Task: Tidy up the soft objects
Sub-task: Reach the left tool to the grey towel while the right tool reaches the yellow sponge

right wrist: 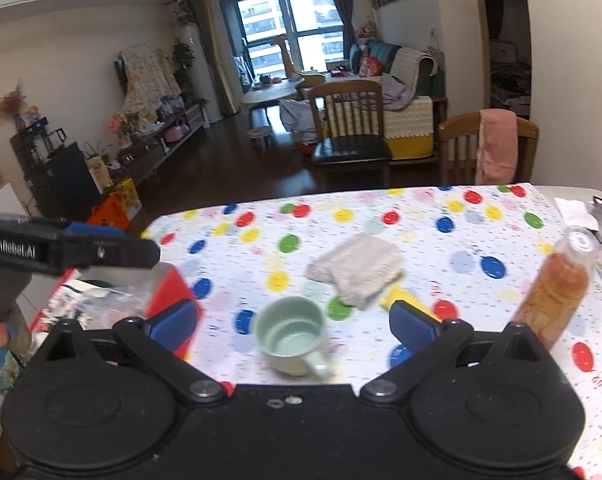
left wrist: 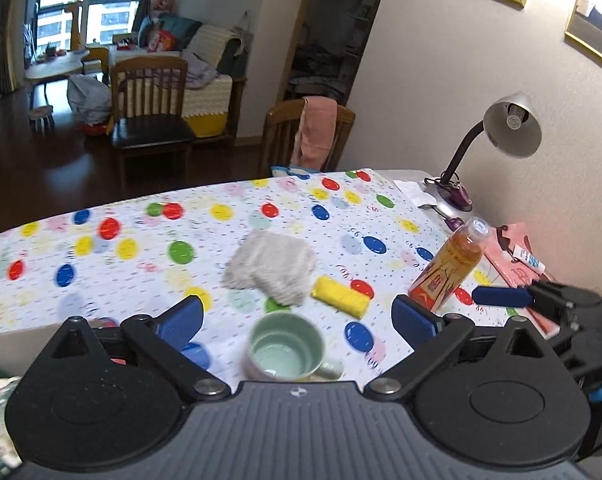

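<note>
Spotted tablecloth (left wrist: 141, 272) ahead; left gripper (left wrist: 297, 318) and right gripper (right wrist: 293, 326) gape wide, empty; approach under way, grey cloth (left wrist: 271, 266) wants pinching next.

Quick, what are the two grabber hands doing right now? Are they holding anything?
Left gripper: open, holding nothing, hovering above the pale green ceramic mug.
Right gripper: open, holding nothing, also hovering above that mug.

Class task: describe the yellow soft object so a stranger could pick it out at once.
Find the table with the polka-dot cloth. Near its middle lies a fluffy grey-white cloth; the yellow roll touches its right edge. It is the only solid yellow, raised, oblong thing there, unlike the flat printed dots.
</note>
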Tool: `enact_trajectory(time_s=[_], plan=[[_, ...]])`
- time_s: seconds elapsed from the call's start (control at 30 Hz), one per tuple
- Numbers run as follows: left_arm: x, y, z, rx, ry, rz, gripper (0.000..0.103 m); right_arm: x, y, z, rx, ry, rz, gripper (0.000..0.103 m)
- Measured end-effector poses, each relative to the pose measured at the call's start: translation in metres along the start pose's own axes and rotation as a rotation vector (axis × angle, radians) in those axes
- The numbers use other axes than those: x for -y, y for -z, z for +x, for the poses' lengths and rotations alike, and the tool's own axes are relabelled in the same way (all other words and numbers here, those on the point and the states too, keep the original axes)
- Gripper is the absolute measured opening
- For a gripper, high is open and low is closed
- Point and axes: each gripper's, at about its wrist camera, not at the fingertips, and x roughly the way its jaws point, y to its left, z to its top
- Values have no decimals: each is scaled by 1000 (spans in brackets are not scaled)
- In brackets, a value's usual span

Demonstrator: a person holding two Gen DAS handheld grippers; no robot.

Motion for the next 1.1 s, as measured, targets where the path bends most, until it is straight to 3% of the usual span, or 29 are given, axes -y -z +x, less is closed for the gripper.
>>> enact_trajectory(time_s=[0.37,0.53,0.83,1.1], plan=[[30,-48,106,-133,12,4,101,66,4,44,-80,12,-17,102],[35,-62,152,-215,21,79,101,86,7,77,-143,-21,-26,102],[31,-77,227,-340,46,97,101,109,10,131,-208,-27,-64,101],[24,-81,281,-405,13,132,101,119,11,173,-247,-42,-111,100]])
